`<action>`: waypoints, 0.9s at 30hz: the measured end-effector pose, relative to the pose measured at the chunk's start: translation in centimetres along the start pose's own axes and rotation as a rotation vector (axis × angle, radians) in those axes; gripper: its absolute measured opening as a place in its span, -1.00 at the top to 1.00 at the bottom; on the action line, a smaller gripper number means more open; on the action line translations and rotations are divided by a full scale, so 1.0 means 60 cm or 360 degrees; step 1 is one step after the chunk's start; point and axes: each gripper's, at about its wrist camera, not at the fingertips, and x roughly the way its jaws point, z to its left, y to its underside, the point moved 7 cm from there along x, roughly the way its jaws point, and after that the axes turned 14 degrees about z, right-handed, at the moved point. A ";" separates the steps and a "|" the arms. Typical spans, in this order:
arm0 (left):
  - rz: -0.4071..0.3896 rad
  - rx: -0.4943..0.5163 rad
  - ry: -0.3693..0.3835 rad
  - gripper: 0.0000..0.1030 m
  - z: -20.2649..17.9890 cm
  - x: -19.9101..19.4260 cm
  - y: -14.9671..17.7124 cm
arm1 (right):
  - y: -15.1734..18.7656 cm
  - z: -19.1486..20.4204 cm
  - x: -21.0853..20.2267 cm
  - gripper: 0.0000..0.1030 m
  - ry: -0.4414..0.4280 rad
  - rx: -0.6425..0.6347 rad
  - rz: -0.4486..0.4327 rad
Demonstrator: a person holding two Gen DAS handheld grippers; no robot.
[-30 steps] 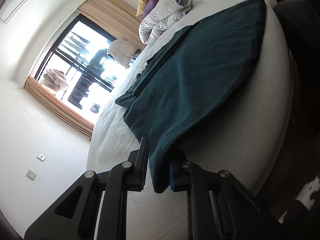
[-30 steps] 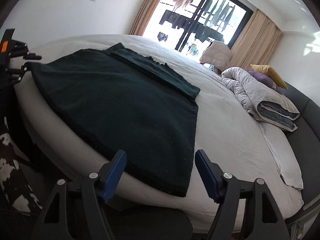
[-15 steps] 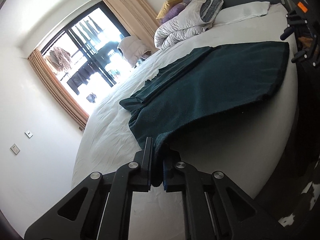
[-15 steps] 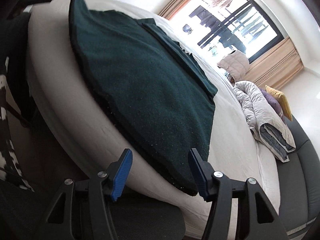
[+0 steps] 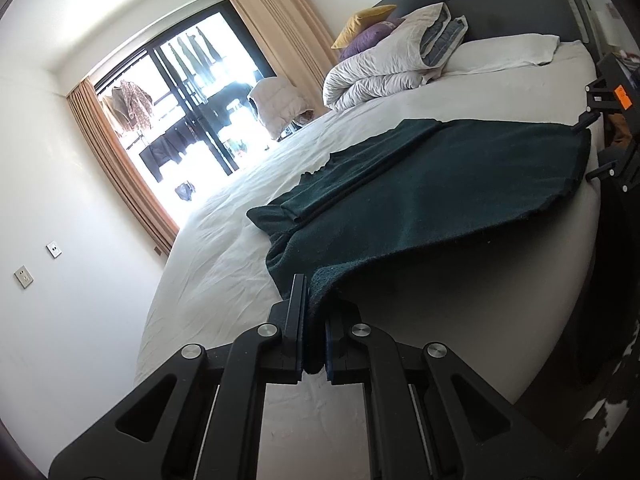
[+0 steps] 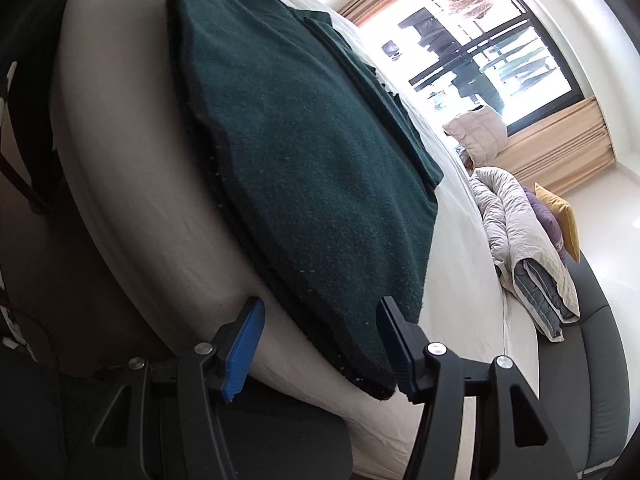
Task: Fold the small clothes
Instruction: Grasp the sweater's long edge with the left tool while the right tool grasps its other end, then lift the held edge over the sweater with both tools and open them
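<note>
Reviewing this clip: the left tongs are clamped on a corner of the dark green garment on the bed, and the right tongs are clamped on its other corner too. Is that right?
Not quite. The left tongs are clamped on a corner of the dark green garment, but the right tongs are open: the right wrist view shows the blue pads standing apart on either side of the garment's near corner, not pressing on it. The garment does lie on the bed.

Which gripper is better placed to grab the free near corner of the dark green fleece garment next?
The right gripper. Its jaws stand open around the free corner of the dark green fleece garment at the bed's edge, not yet pressing. The left gripper is already shut on the other corner.
</note>
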 end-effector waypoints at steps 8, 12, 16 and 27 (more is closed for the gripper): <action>0.0003 -0.0003 0.0005 0.88 -0.003 0.000 0.002 | 0.011 -0.021 0.020 0.02 0.0073 -0.0002 0.0015; 0.0006 0.0004 0.0007 0.88 -0.008 0.005 0.007 | 0.011 -0.016 0.020 0.32 0.0089 -0.0036 0.0014; 0.0018 0.0049 0.0003 0.88 -0.016 0.006 0.020 | 0.012 -0.014 0.025 0.74 0.0067 -0.0050 0.0047; 0.0016 0.0020 0.0009 0.88 0.000 -0.002 0.024 | -0.029 -0.111 -0.026 0.93 0.0033 0.0231 -0.0109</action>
